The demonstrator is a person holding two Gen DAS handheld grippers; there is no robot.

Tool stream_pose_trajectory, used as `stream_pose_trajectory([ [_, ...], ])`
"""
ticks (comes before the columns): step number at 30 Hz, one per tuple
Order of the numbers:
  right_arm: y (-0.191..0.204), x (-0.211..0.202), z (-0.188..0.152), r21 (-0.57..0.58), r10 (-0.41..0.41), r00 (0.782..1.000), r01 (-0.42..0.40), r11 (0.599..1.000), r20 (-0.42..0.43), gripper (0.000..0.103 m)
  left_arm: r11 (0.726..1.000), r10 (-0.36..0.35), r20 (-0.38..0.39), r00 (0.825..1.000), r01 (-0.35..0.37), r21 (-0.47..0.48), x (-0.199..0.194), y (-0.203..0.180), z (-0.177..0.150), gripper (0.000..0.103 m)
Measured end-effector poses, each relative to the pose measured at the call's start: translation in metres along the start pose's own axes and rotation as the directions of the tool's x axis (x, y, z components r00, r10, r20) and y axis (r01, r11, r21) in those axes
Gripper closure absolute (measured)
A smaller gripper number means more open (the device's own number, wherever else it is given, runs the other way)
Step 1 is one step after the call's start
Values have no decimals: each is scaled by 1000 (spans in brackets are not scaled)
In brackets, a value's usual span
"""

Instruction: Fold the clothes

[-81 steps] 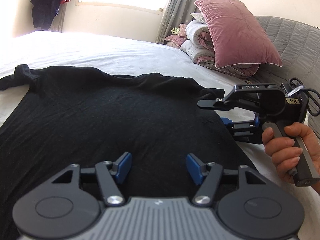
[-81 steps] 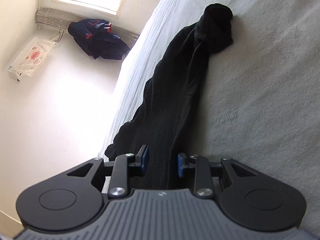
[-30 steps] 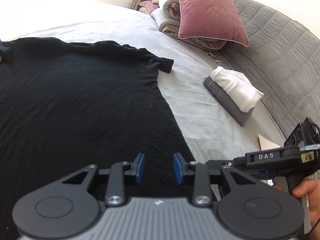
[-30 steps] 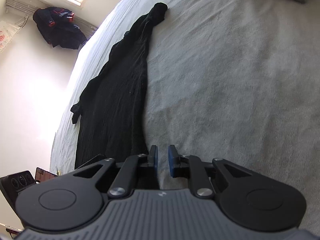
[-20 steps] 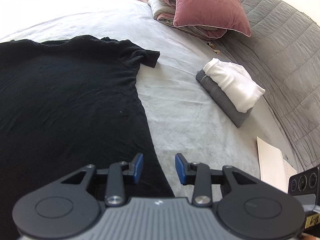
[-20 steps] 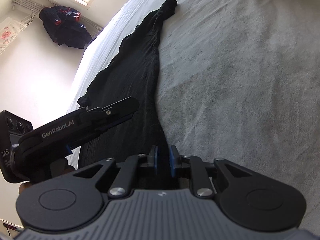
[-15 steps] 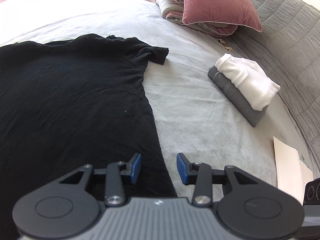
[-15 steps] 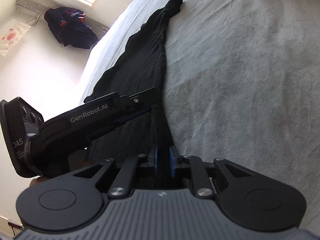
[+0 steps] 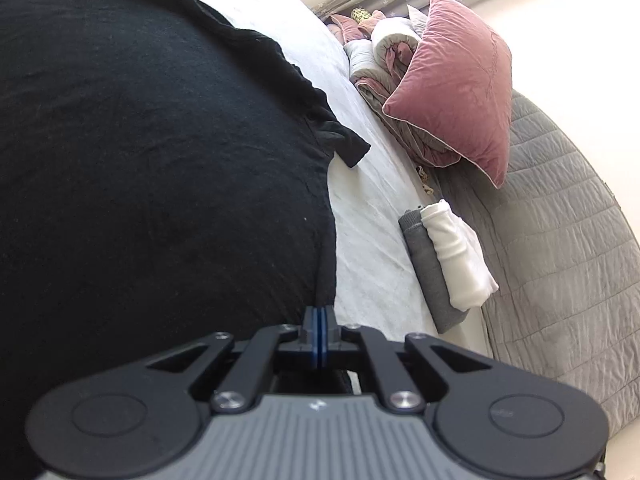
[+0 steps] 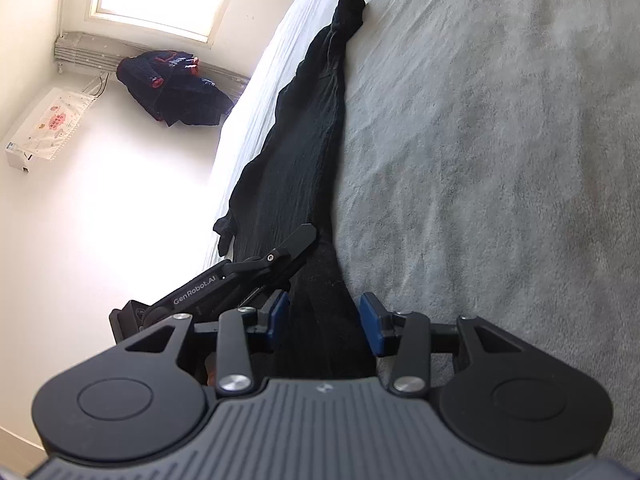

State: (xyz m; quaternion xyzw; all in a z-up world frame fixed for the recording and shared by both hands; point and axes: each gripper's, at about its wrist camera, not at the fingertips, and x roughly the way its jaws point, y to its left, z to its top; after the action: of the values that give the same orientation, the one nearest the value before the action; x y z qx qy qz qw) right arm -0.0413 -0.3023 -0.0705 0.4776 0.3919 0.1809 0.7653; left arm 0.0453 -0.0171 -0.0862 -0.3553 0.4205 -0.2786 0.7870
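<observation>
Lying flat and unfolded on the bed: black T-shirt; left gripper pinching its hem corner tight; right gripper straddling the edge, gaping, gripping nothing; all folds remaining.
</observation>
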Motion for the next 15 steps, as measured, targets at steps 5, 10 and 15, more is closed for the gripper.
stream_pose_trajectory([
  [5, 8, 6, -7, -69, -49, 999, 48, 996, -9, 83, 1000, -25, -10, 1000, 25, -1, 5, -4, -2, 102],
  [10, 25, -9, -19, -145, -216, 969, 232, 962, 119, 99, 997, 19, -39, 999, -16, 73, 0, -14, 1, 100],
  [15, 30, -5, -22, -156, -281, 953, 297, 942, 117, 97, 987, 65, -65, 996, -55, 149, -6, -24, 4, 91],
])
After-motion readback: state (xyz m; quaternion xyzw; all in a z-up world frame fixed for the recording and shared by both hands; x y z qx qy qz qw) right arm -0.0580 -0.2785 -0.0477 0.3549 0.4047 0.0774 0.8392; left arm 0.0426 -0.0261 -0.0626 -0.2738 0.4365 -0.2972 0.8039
